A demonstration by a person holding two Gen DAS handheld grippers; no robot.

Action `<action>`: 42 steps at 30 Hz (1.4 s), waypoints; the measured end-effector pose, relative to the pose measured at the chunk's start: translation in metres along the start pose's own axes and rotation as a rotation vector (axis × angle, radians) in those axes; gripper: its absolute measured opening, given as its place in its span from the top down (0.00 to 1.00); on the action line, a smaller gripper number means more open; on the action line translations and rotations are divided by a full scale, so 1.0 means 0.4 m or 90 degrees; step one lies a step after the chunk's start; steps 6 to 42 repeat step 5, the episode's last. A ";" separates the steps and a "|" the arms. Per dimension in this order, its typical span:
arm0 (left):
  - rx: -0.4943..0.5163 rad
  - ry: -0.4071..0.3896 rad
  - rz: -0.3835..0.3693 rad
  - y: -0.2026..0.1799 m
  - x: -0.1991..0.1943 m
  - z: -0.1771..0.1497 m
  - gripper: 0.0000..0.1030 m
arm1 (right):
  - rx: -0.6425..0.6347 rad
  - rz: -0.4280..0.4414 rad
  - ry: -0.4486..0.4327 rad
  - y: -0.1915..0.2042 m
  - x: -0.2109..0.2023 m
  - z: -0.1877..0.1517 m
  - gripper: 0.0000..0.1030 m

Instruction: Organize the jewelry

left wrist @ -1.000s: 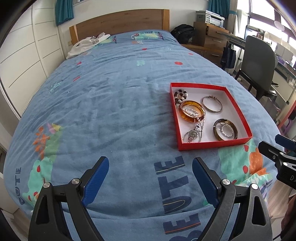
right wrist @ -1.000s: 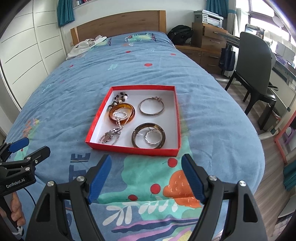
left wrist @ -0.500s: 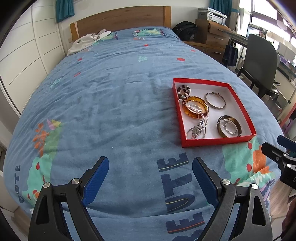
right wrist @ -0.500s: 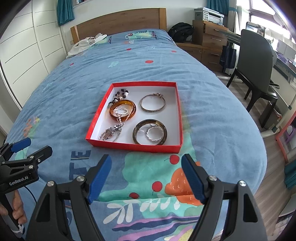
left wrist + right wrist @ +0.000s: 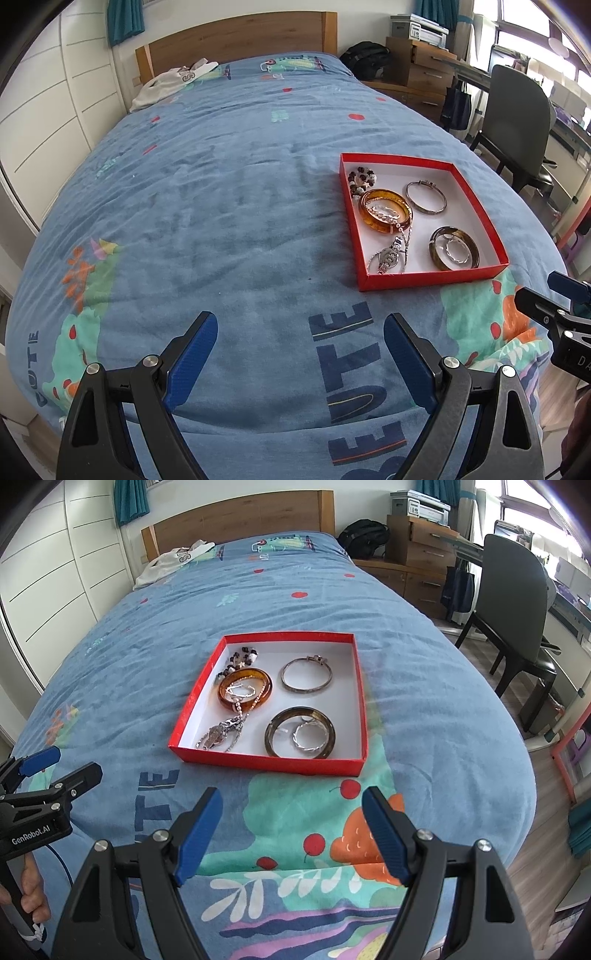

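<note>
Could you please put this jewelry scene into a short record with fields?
surface: blue bedspread
container: red box, open, no lid seen
amber bangle: left side of box, chain draped across it
silver bracelet: far right of box
dark bangle: near right, thin silver ring inside it
beads: far left corner
left tongs: open, empty
right tongs: open, empty

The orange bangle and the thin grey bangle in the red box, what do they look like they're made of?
Orange bangle: probably resin or glass, since it is glossy, amber and see-through. Thin grey bangle: likely silver-toned metal, a slim dull-shiny band with a clasp. Red box: seemingly matte cardboard.
</note>
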State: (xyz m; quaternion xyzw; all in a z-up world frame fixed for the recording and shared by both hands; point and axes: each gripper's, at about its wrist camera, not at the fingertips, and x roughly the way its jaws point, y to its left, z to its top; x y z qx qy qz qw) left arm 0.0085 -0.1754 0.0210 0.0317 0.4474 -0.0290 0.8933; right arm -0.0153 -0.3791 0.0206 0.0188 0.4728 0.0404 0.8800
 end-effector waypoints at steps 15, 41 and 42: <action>-0.002 0.005 -0.004 0.001 0.003 -0.001 0.12 | 0.000 0.000 0.000 -0.001 0.001 0.000 0.25; -0.002 0.005 -0.004 0.001 0.003 -0.001 0.12 | 0.000 0.000 0.000 -0.001 0.001 0.000 0.25; -0.002 0.005 -0.004 0.001 0.003 -0.001 0.12 | 0.000 0.000 0.000 -0.001 0.001 0.000 0.25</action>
